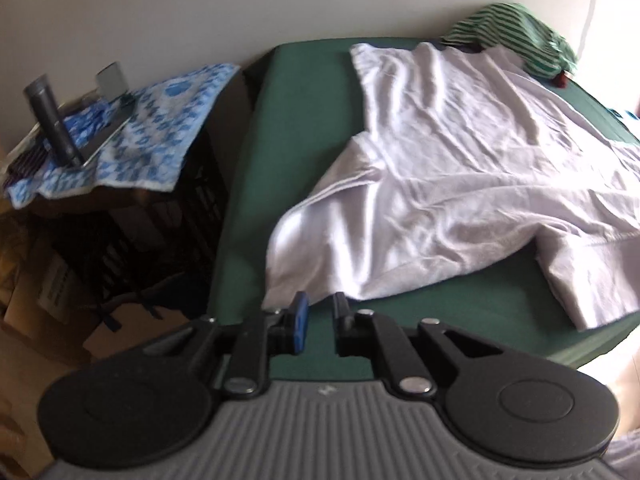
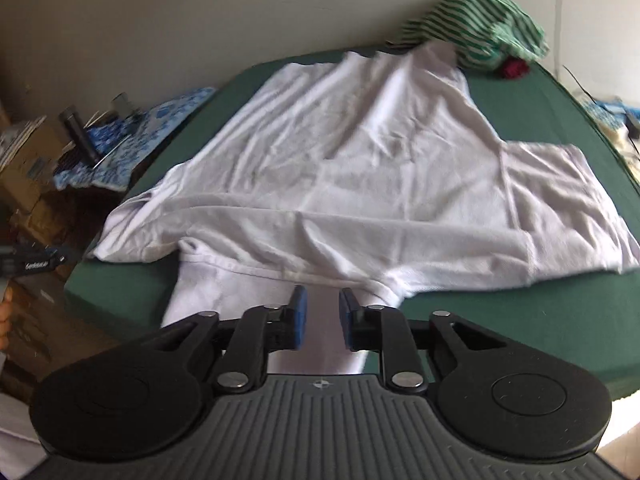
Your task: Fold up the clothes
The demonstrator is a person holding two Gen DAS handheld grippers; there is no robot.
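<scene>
So the wrinkled white cotton t-shirt (image 2: 360,184) is spread flat on the dark green table (image 2: 560,320), green-and-white striped garment (image 2: 480,24) bunched at 1 o'clock. Left gripper (image 1: 320,320) and right gripper (image 2: 322,316) both gape, holding nothing, right one over the shirt's near edge.

Left wrist cam sat low at the near-left corner of the green-covered table (image 1: 304,128), looking across it toward the pale wall; its own black two-finger left gripper (image 1: 318,312) filled the 6 o'clock edge. Right wrist cam sat further right along the near edge, close over the crumpled white cotton T-shirt (image 2: 360,168), with the right gripper (image 2: 322,312) at 6 o'clock. Both views shared the shirt, the green-and-white striped bundle of cloth (image 1: 516,32) near 1 o'clock, and the blue-and-white patterned cloth (image 2: 120,140) around 9 to 10 o'clock.
</scene>
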